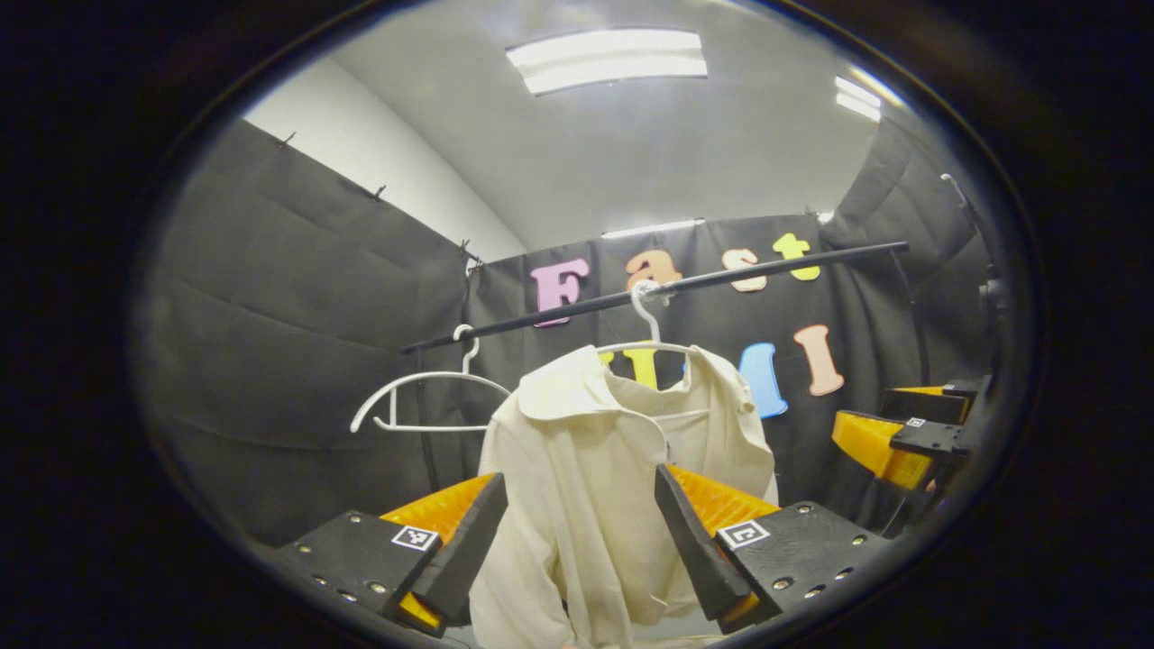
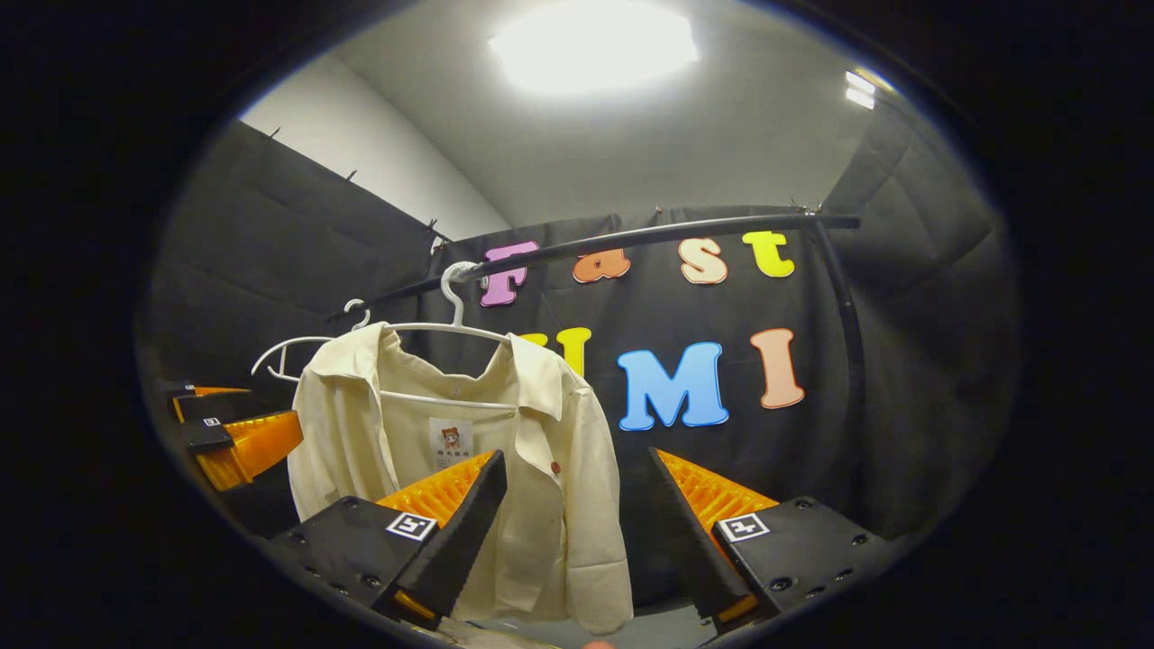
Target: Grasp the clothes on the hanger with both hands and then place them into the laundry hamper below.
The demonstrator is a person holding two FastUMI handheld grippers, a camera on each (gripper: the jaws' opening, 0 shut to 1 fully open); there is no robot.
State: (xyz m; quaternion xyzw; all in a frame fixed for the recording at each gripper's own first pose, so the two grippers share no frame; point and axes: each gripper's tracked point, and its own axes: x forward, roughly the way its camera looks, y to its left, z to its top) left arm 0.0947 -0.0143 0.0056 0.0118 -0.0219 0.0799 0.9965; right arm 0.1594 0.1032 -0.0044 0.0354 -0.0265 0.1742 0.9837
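One cream collared fabric shirt (image 1: 622, 469). Two white plastic hangers: one carrying the shirt (image 1: 645, 338), one bare (image 1: 424, 397) (both on the rail). One black metal rail (image 1: 658, 290). Two tongs: left tongs (image 1: 581, 541), right tongs (image 2: 577, 532). Two ceiling light panels (image 1: 609, 59).

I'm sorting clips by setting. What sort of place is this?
Likely a staged recording booth, not a home: black cloth walls, a clothes rail with a cream shirt on a white hanger, and ceiling strip lights.

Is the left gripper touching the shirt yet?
Cannot tell. In the left gripper view the left gripper stands open with the shirt between its fingers; whether either finger touches cloth is unclear.
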